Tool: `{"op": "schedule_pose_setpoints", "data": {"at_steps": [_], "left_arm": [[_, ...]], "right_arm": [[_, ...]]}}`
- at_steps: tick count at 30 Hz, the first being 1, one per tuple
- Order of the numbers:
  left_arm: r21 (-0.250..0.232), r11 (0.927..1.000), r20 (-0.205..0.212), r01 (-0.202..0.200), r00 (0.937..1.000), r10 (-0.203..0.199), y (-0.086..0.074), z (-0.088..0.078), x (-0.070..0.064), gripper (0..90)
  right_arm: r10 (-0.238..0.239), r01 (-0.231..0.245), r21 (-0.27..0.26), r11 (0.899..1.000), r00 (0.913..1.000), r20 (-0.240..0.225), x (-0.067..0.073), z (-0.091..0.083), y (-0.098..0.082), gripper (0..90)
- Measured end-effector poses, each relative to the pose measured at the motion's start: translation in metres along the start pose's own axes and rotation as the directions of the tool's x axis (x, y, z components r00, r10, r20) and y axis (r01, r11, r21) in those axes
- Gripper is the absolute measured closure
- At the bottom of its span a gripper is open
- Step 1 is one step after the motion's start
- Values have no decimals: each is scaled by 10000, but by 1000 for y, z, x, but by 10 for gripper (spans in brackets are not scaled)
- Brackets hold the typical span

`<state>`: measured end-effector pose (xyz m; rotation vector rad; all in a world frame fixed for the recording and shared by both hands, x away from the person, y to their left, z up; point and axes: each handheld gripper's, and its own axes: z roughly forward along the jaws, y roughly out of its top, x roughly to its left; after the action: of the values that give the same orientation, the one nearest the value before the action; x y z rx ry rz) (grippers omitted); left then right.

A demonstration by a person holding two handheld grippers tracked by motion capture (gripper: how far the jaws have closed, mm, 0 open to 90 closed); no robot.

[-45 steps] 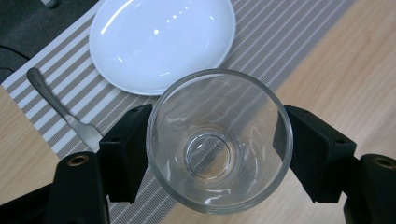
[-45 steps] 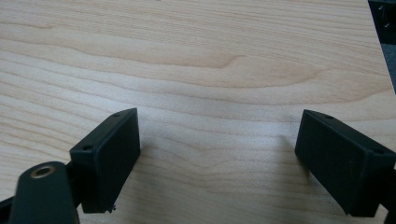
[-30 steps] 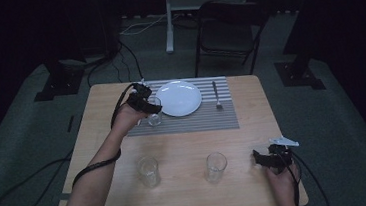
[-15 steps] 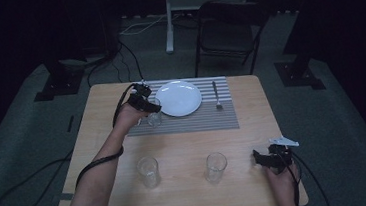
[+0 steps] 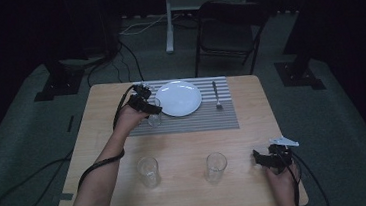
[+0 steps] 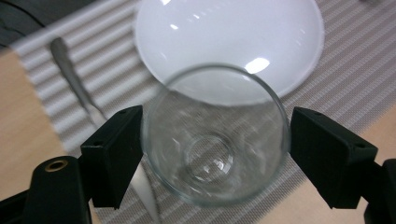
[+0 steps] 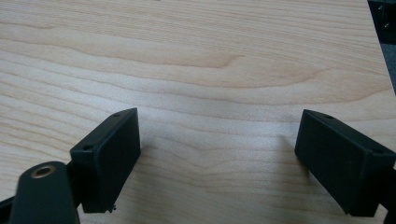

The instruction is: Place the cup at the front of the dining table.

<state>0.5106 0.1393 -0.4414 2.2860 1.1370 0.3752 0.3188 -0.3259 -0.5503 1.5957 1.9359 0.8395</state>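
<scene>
Left gripper (image 6: 215,154) jaws have just been opening, releasing the clear drinking glass (image 6: 215,140), which I leave upright on the striped grey placemat (image 5: 192,122), left of the white round plate (image 5: 178,98). Right gripper (image 7: 219,154) gapes idle, near right.

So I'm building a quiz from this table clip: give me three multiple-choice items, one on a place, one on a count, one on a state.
1. Where is the fork?
A on the plate
B on the mat, right of the plate
C on bare wood

2. How many glasses stand on the table?
A two
B three
C four

3. The left gripper is
A shut on nothing
B around a glass, pads apart from it
C lying on the plate

Answers: B, it lies on the striped mat beside the plate; B, one on the mat, two nearer; B, its fingers have just been opening, with a gap at the right one.
</scene>
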Motion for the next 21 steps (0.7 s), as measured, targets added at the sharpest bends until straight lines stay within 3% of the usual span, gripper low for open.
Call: {"op": "schedule_pose_setpoints", "data": {"at_steps": [2,4,5,10,11,13,18,21], "left_arm": [[113,9999,-118,-50,9999,52,-3,1,0,90],[140,9998,7,103,9999,-103,-6,1,1,75],[224,9996,112,141,9998,-143,-8,1,2,0],[276,9996,113,76,9999,-79,-15,-1,3,1],[110,9999,-134,26,9999,-24,-16,-2,2,1],[30,9999,-6,153,9999,-153,-19,-4,4,2],[-523,9981,-396,-324,9988,304,-30,-9,2,2],[-639,9978,-260,-188,9995,172,-36,-11,2,2]], "right_arm": [[-1,1,1,10000,10000,1,0,0,0,139],[-3,3,1,10000,10000,0,0,0,0,139],[-1,1,1,10000,10000,0,0,0,0,139],[-2,2,1,10000,10000,1,0,0,0,139],[0,0,1,10000,10000,0,0,0,0,139],[0,0,1,10000,10000,1,0,0,0,139],[-2,2,1,10000,10000,3,0,0,0,139],[-6,6,0,10000,10000,3,0,0,0,139]]}}
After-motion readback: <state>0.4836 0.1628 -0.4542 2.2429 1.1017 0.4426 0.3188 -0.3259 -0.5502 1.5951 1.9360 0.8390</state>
